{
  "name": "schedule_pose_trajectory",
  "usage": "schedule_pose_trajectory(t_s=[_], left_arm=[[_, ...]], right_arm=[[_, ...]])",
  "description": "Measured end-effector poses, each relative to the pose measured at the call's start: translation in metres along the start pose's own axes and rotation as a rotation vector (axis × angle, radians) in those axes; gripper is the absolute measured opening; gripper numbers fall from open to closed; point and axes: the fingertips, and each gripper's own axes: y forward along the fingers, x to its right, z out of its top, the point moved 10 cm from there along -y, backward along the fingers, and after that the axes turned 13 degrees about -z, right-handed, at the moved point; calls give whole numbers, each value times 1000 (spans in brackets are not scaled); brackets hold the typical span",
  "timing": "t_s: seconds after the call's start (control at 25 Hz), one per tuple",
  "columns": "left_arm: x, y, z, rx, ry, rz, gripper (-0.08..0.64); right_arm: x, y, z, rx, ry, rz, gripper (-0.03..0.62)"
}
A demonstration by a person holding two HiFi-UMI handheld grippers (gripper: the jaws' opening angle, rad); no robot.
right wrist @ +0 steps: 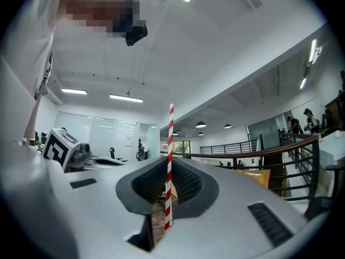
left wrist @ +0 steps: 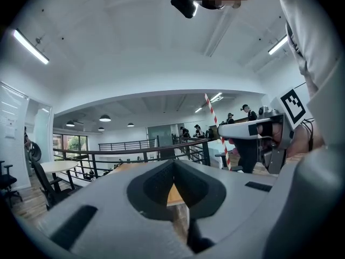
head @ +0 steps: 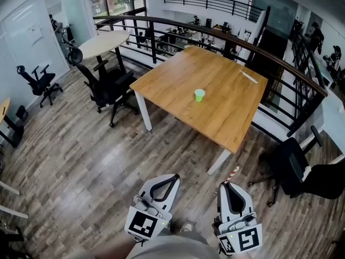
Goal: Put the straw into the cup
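A small green cup [head: 199,95] stands upright near the middle of a wooden table [head: 172,80], well ahead of both grippers. My right gripper [head: 229,185] is shut on a red-and-white striped straw [right wrist: 168,166], which sticks up between its jaws; its tip shows as the straw [head: 233,174] in the head view. My left gripper [head: 173,178] is shut with nothing in it. From the left gripper view the straw [left wrist: 216,131] and the right gripper [left wrist: 253,129] appear to the right. Both grippers are held low over the wood floor, short of the table.
A second straw-like white strip [head: 248,76] lies at the table's far right. Black office chairs stand at the left [head: 105,85] and right [head: 299,169] of the table. A black railing [head: 226,36] runs behind it.
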Motion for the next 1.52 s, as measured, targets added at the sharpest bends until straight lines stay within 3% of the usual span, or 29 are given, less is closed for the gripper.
schedule_pose_trajectory(t_s=[0.64, 0.96, 1.08, 1.52], left_arm=[[28, 16, -3, 0, 3, 69, 12], [44, 28, -5, -7, 56, 54, 12], [47, 35, 1, 4, 27, 56, 12], [32, 67, -15, 30, 31, 54, 12]], right_arm=[[32, -8, -3, 20, -1, 65, 32], [46, -14, -4, 49, 20, 74, 32], [49, -14, -4, 57, 28, 76, 32], [65, 6, -27, 64, 10, 92, 32]])
